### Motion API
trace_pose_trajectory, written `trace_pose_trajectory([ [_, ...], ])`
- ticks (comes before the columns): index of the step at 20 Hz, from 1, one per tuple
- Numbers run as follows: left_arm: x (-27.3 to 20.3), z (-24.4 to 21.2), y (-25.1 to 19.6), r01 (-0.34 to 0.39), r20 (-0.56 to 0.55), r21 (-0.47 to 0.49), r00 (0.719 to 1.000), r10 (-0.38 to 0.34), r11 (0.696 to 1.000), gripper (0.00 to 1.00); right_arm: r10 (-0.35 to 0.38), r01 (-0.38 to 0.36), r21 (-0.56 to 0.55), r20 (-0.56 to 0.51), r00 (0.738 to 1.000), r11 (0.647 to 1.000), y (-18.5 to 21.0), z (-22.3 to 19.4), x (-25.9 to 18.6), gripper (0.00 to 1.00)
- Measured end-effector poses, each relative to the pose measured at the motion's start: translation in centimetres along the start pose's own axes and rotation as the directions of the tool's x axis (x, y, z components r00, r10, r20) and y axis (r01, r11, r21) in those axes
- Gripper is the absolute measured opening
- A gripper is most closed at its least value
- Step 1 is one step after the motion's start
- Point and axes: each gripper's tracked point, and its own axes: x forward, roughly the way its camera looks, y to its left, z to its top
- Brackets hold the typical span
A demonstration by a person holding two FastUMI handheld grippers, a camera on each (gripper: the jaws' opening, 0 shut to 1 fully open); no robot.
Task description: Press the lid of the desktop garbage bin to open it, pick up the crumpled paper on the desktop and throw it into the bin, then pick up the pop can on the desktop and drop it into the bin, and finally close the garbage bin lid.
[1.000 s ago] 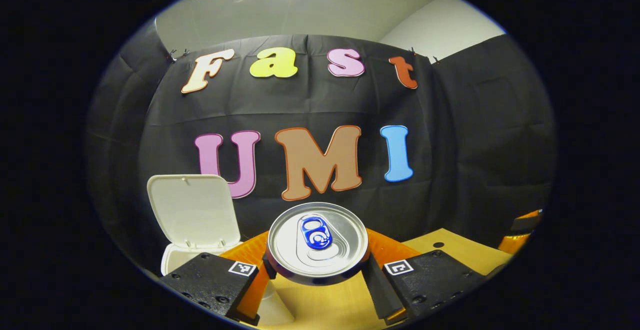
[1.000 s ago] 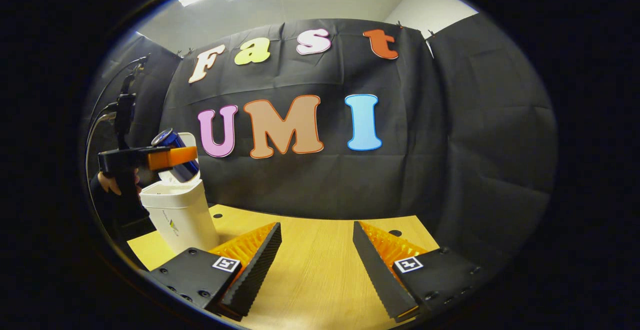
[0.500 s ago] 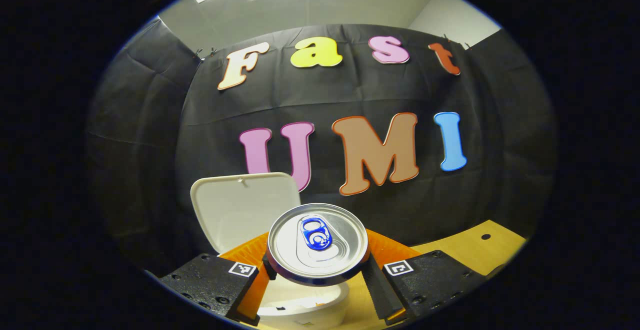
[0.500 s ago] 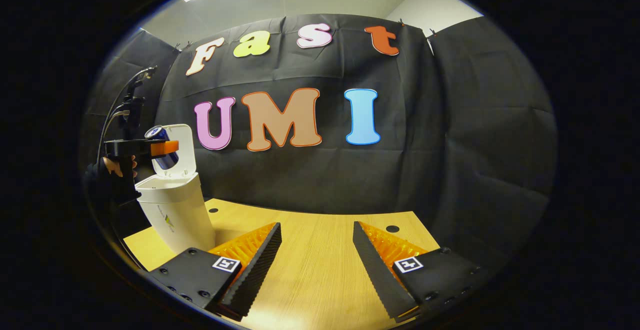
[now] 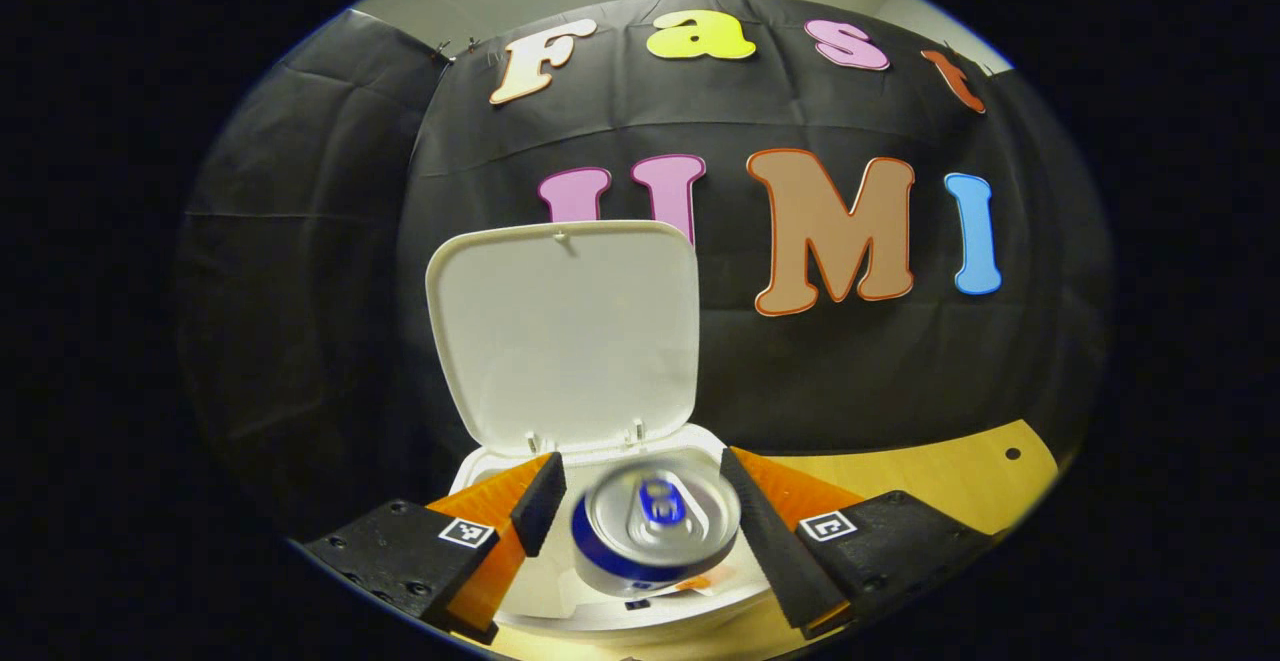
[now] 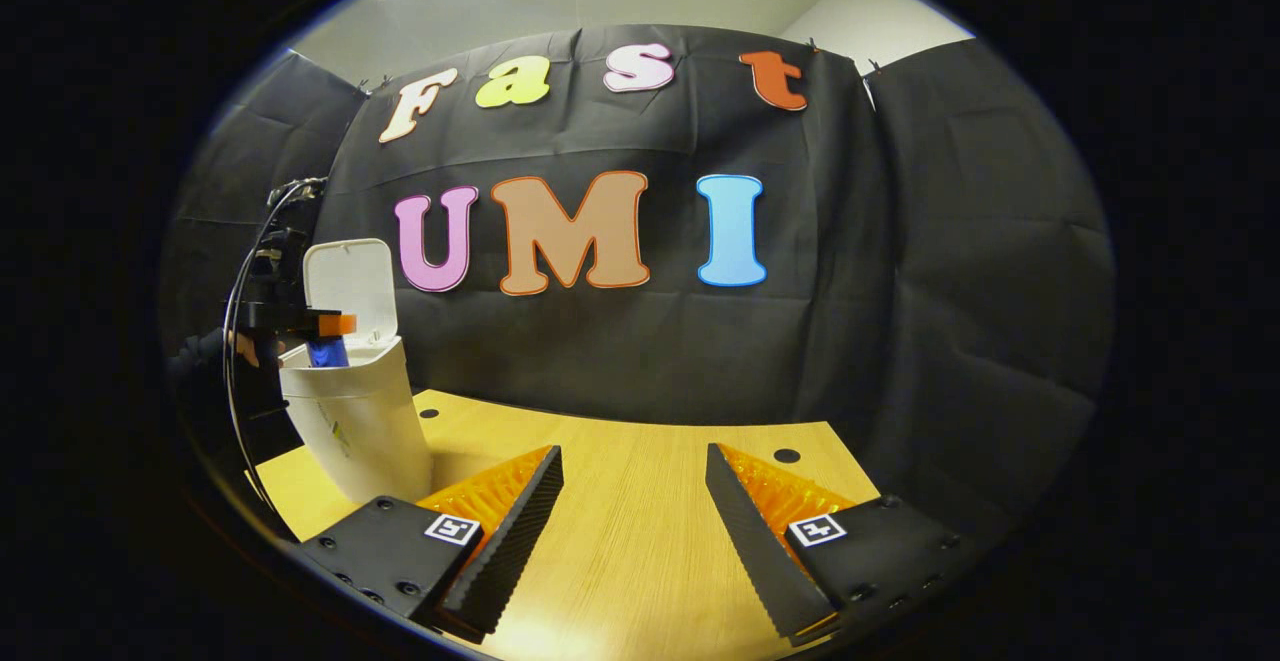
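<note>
In the left gripper view, the left gripper (image 5: pixel 640 516) hangs over the mouth of the white garbage bin (image 5: pixel 480 466), its jaws spread apart, with the pop can (image 5: pixel 652 531) between them and free of both. The can is blurred, top up, sitting low over the opening, and looks to be dropping in. The bin's lid (image 5: pixel 565 326) stands upright behind it on its hinge. A scrap of something pale lies inside the bin under the can; whether it is the crumpled paper cannot be told.

In the right gripper view, the right gripper (image 6: pixel 632 501) waits low over the wooden desktop (image 6: pixel 620 541), jaws wide apart and holding nothing. Far off to its left stands the bin (image 6: pixel 350 421), lid (image 6: pixel 345 286) raised, with the left gripper (image 6: pixel 325 324) at the rim and the can (image 6: pixel 325 351) showing blue just at the opening.

The risk from here appears to lie in the drop: a can falling off-centre could strike the rim and bounce out onto the desktop, or jolt the light bin. The upright lid, if knocked by the gripper, might fall shut too soon.
</note>
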Motion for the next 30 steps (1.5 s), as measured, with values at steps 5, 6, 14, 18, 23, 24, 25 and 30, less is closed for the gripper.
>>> trace_pose_trajectory([
  [5,-0.5,5.4,-0.2,0.014,0.105,0.012,0.994,-0.016,1.0,0.95,-0.007,0.007,0.001,-0.002,1.0,1.0,-0.2,-0.3,-0.2,0.92],
  [6,-0.6,6.8,-0.4,0.021,0.129,0.014,0.991,-0.023,1.0,0.99,-0.009,0.009,0.0,-0.002,1.0,1.0,-0.1,-0.2,-0.1,0.96],
  [14,1.9,17.8,2.0,0.025,0.26,-0.035,0.965,-0.015,0.999,0.94,-0.027,0.027,0.015,0.001,1.0,1.0,-0.6,-0.2,0.0,0.96],
  [18,5.7,19.0,4.5,0.0,0.221,-0.069,0.975,0.015,0.998,0.99,-0.05,0.05,0.038,-0.004,0.999,0.998,-1.2,-0.5,0.1,0.96],
  [23,9.8,16.3,4.7,0.011,0.089,-0.019,0.996,-0.009,1.0,0.92,-0.065,0.066,0.039,-0.021,0.998,0.997,-1.6,-1.1,0.1,0.96],
  [24,10.0,15.2,4.3,0.021,0.057,-0.014,0.998,-0.02,1.0,0.92,-0.063,0.064,0.038,-0.024,0.998,0.997,-1.6,-1.1,0.2,0.96],
  [25,10.0,14.5,3.9,0.035,0.029,-0.019,0.999,-0.034,0.999,0.92,-0.059,0.06,0.035,-0.025,0.998,0.998,-1.4,-1.0,0.3,0.96],
  [30,8.1,14.0,3.4,0.044,0.044,-0.052,0.998,-0.042,0.998,0.93,-0.03,0.03,0.019,-0.024,0.999,0.999,-0.8,-0.6,0.9,0.96],
])
